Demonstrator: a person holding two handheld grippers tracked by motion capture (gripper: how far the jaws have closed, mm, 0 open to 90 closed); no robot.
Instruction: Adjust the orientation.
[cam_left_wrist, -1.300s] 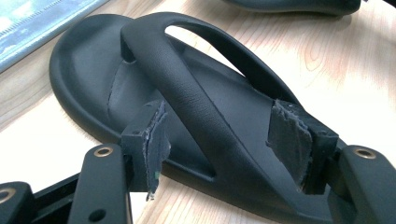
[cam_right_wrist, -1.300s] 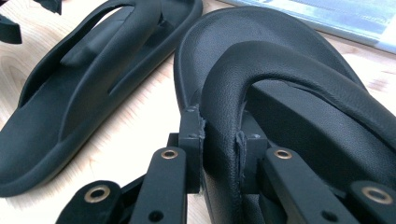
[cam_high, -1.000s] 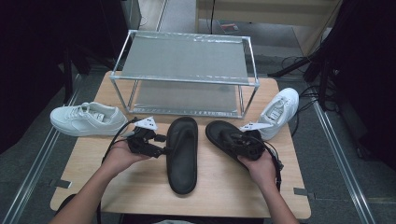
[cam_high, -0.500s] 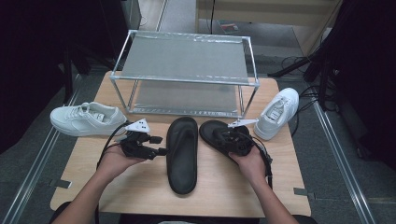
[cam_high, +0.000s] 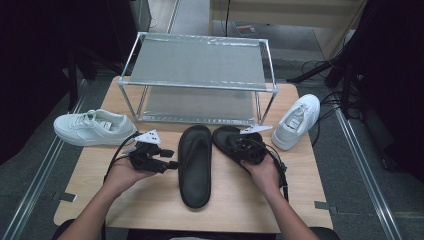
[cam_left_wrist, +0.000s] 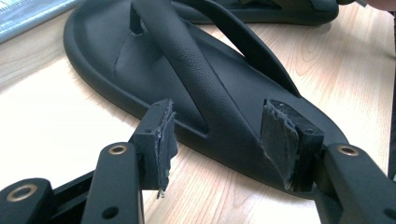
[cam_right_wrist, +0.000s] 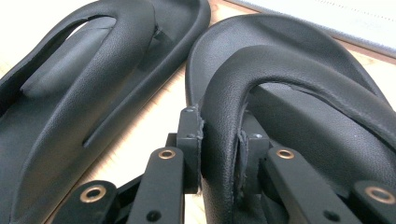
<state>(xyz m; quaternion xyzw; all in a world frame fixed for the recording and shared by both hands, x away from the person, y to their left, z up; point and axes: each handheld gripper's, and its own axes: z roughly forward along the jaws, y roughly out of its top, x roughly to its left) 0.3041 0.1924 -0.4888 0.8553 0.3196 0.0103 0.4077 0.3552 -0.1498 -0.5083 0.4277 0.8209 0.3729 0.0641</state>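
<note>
the shoe rack (cam_high: 196, 65) stands unmoved at the table's far edge. in front of it, the right sandal (cam_high: 234, 145) has slid closer to the left sandal (cam_high: 195, 162). right gripper (cam_right_wrist: 219, 154) is clamped on its strap, ready to lift. left gripper (cam_left_wrist: 215, 135) stays wide open, empty.

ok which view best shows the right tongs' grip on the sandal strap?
Right gripper view: the right tongs are shut on the strap of the right sandal, seen close. High view shows the hand and tongs over that sandal, the contact hidden. Left gripper view catches its edge at top.
</note>
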